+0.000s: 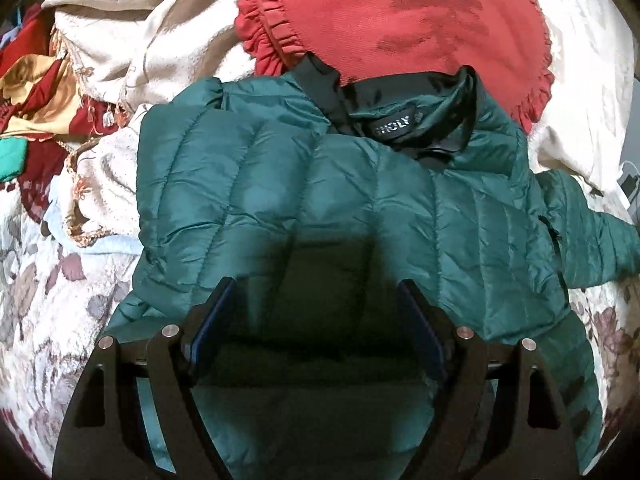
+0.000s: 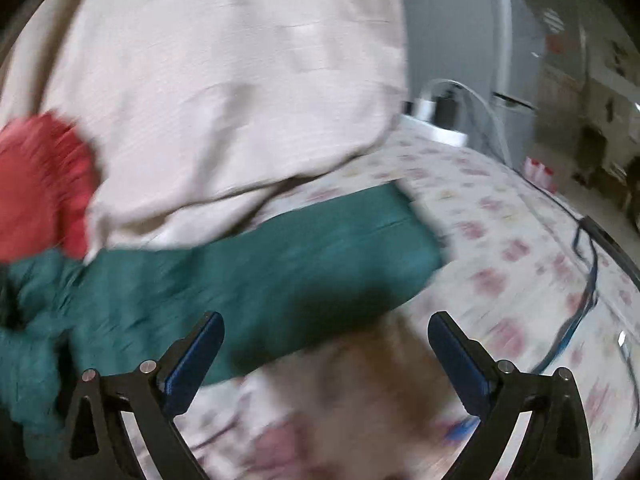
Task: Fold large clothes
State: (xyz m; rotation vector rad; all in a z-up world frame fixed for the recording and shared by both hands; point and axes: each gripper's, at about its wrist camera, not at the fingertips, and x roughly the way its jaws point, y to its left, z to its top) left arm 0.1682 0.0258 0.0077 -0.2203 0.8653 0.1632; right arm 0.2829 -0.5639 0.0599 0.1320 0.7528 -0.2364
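The green quilted jacket (image 1: pixel 340 208) is lying spread on the floral bed cover (image 1: pixel 48 300), filling the frame's centre, its black collar (image 1: pixel 404 92) touching a red ruffled cushion (image 1: pixel 400 24) above. The left claw (image 1: pixel 316 296) is hovering over it, gaping and empty. The right claw (image 2: pixel 326 332) is standing apart too, the jacket's sleeve (image 2: pixel 280 256) blurred at centre left.

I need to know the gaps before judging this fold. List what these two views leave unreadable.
- Green jacket: its lower hem, left wrist view, hidden behind the open left tongs and their shadow.
- Collar label: first letter unreadable, left wrist view, creased and small.
- Jacket sleeve: quilting and cuff, right wrist view, smeared by motion blur.
- Items by the white charger: right wrist view, blurred and small.
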